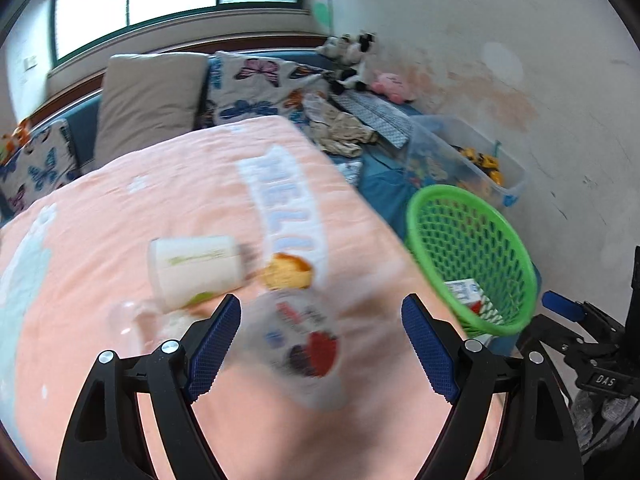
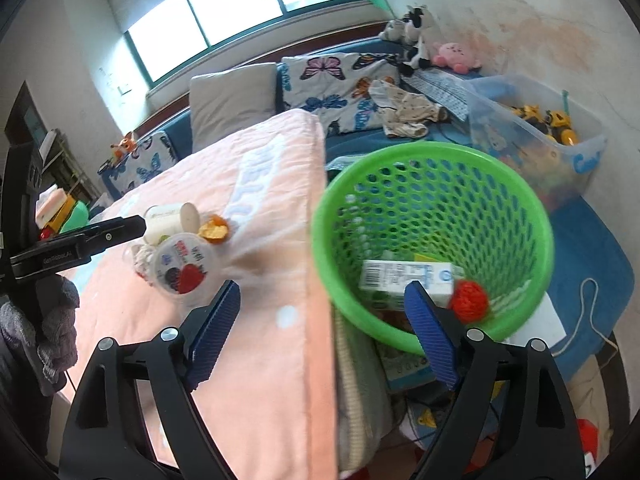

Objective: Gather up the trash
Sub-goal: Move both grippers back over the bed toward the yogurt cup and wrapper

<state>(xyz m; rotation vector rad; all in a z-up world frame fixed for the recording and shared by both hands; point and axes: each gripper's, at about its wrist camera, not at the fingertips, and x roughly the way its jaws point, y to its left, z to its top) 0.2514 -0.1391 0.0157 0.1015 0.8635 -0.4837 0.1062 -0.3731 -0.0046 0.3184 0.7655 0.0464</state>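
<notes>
Hovering with jaws wide and empty, left gripper (image 1: 321,344) sits right over the yogurt cup (image 1: 308,344); right gripper (image 2: 322,334), also open, is nearer the green basket (image 2: 432,240).

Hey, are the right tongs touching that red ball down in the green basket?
Apart. The right wrist view shows the right tongs open and empty above the green basket; the red ball lies on the basket's floor beside the milk carton, well below the pads.
</notes>
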